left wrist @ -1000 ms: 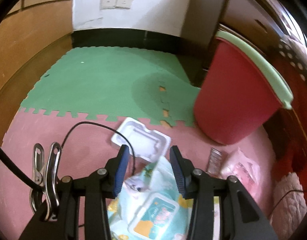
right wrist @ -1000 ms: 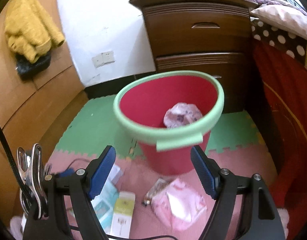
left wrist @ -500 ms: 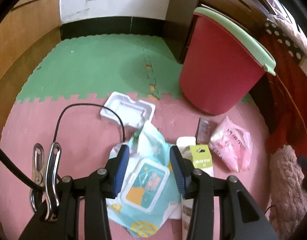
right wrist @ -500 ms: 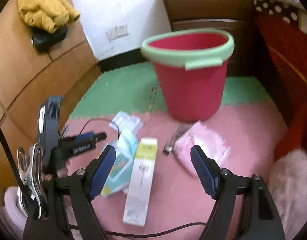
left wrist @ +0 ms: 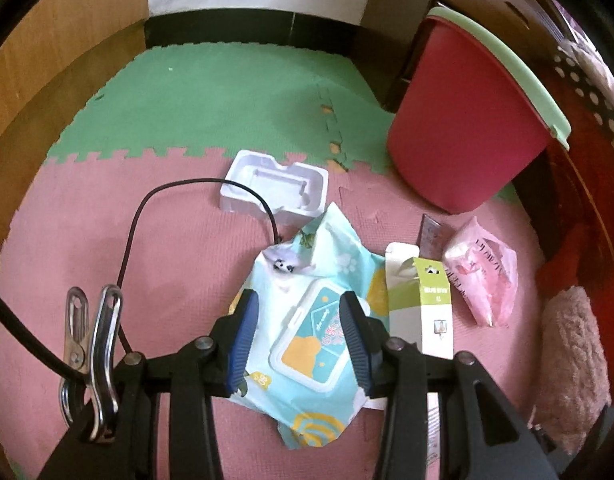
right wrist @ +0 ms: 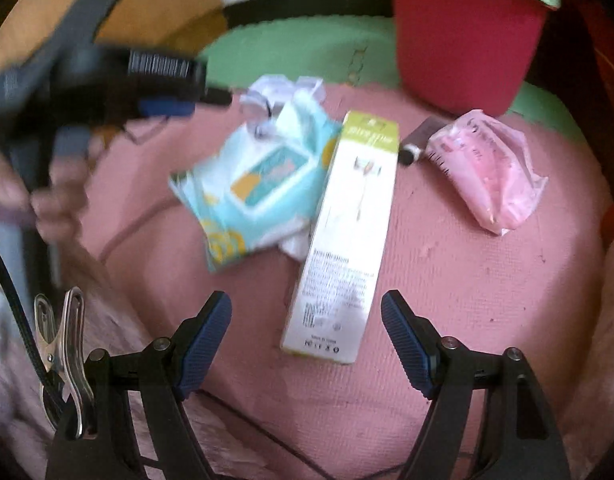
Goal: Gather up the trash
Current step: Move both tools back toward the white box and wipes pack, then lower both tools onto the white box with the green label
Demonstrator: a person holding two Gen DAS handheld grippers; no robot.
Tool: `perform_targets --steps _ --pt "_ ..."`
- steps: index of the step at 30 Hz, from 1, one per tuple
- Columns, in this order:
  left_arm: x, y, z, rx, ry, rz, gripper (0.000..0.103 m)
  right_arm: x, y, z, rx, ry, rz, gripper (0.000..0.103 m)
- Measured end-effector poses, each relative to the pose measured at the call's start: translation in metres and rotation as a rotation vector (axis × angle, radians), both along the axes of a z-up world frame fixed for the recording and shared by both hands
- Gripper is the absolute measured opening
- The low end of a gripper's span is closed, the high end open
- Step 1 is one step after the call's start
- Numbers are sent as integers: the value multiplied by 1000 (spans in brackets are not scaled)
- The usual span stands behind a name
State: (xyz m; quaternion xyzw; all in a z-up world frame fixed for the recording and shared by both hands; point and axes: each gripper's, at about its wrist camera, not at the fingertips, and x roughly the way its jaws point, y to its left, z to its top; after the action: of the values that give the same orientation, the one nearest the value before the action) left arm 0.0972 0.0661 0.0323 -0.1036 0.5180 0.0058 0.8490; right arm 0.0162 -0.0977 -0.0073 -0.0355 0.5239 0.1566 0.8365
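We look down on a floor of pink and green foam mat [left wrist: 107,240] strewn with trash. Our left claw [left wrist: 303,336] hangs over the wet-wipes pack [left wrist: 307,344], its blue pads spread to either side of the pack's hard white lid; we see no pad pressing on the wrapper, so we read the claw as open and straddling, not pinching. The pack lies crumpled and flat, its longer side running away from the claw toward the white plastic tray [left wrist: 275,192] beyond it.

Our right claw [right wrist: 307,344] is spread wide and holds nothing. Directly ahead of it lies the long white-and-green carton [right wrist: 343,240], flat on the mat, its near end between the line of the two pads and its long axis running away from the claw, toward the red bucket [right wrist: 467,40]. We judge this the governing relation: the carton's narrow width, not its length, faces the opening, so a straight descent would seat the pads on its long sides.

The pink plastic bag [right wrist: 487,172] and a small dark wrapper [right wrist: 417,140] lie to the right of the carton, nearer the bucket and nearer the right claw than the left. The bucket stands upright at the mat's far edge, well apart from both claws.
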Motion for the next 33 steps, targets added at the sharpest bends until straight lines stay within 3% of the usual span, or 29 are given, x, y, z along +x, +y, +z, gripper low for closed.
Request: perform_targets --steps 6,13,18,22,26,29,33 --pt "1 -2 -4 4 11 -8 44 -3 3 -23 -133 35 32 79" --pt "6 -24 -8 -29 26 -73 44 6 -26 -31 -210 29 -51 79" --pt "10 -38 -10 -20 23 -111 44 11 -50 -22 -142 15 -139 79" --pt "11 -34 -18 -11 52 -86 44 5 -44 -8 -14 -3 -94 79" --pt "10 -28 -20 -15 58 -63 44 7 -27 -18 54 44 -45 79" --pt "9 -26 -22 -14 60 -61 44 9 -19 -32 13 74 -31 79" --pt "12 -27 -22 -24 65 -70 44 12 -21 -46 -137 95 -24 79"
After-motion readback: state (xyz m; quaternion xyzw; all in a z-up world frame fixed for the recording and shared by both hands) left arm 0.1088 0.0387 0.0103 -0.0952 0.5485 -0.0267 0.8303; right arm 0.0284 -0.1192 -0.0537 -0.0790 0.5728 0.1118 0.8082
